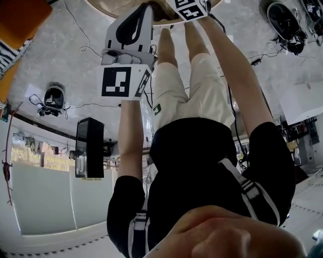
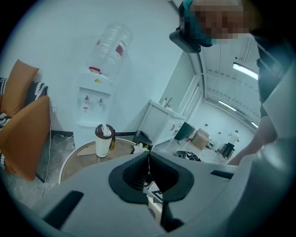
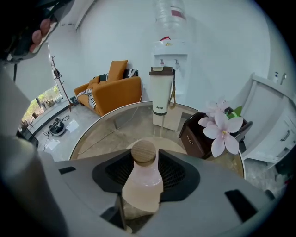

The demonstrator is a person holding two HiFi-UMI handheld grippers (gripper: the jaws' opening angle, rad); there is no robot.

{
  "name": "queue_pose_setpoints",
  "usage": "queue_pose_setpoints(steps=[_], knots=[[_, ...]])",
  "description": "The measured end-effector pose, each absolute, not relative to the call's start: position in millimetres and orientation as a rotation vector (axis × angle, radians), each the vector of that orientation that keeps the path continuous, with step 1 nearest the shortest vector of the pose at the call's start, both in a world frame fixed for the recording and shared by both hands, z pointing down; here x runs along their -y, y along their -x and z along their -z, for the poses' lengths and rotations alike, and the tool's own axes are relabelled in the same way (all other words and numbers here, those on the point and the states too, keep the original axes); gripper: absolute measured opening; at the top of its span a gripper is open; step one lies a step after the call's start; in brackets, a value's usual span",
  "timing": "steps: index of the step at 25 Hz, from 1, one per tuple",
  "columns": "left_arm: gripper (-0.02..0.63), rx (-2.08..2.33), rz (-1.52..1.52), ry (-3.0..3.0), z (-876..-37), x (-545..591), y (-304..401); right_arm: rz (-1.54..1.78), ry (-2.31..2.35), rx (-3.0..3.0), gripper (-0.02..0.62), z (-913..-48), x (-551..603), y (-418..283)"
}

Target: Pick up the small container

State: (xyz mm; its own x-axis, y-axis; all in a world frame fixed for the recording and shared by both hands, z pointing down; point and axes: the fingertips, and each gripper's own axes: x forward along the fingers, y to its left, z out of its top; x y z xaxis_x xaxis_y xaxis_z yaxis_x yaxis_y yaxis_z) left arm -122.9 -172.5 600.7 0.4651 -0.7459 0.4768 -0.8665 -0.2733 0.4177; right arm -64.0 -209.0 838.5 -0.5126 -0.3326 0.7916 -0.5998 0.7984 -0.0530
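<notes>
Gripping one bottle (image 3: 141,185), the right gripper (image 3: 142,171) has its jaws closed on the pale pink body from both sides. The wooden stopper (image 3: 144,152) stands upright above the pads. This is the small container: it sits between the right jaws at the near edge of the round table (image 3: 106,134). Whether its base touches the table cannot be told.

The left gripper (image 2: 148,162) has its jaws pressed together with nothing between them.

Count: two grippers, one bottle, one table, one tumbler (image 3: 160,97), one brown box (image 3: 200,134) carrying pink flowers (image 3: 222,127), one water dispenser (image 3: 171,60), and one orange armchair (image 3: 115,90).

The right gripper view alone shows the bottle. It also shows the tumbler at the far side of the table and the box to its right.

The left gripper view shows the same tumbler (image 2: 104,140) on the table (image 2: 78,157), and the dispenser (image 2: 95,106) behind it. It adds a white cabinet (image 2: 162,122) to the right and a person (image 2: 233,137) far off.

The head view shows neither bottle nor tumbler. It shows only the left gripper (image 1: 135,22) from behind, the right one's marker cube (image 1: 189,9), both bare arms, the person's dark shirt and pale shorts, and cables on the floor (image 1: 60,60).
</notes>
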Motion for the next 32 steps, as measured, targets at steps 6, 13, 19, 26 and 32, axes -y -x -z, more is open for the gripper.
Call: queue_pose_setpoints(steps=[6, 13, 19, 26, 32], knots=[[0.018, 1.343, -0.253, -2.075, -601, 173, 129, -0.387, -0.69, 2.146, 0.155, -841, 209, 68], [0.018, 1.336, -0.252, -2.086, -597, 172, 123, -0.393, -0.671, 2.138, 0.144, -840, 210, 64], [0.018, 1.332, -0.255, -2.1, -591, 166, 125, -0.416, -0.666, 2.154, 0.143, -827, 206, 65], [0.018, 1.333, -0.235, -2.121, -554, 160, 128, -0.443, -0.653, 2.196, 0.143, -754, 207, 76], [0.018, 1.38, -0.212, -2.136, -504, 157, 138, -0.417, -0.674, 2.246, 0.143, -663, 216, 85]])
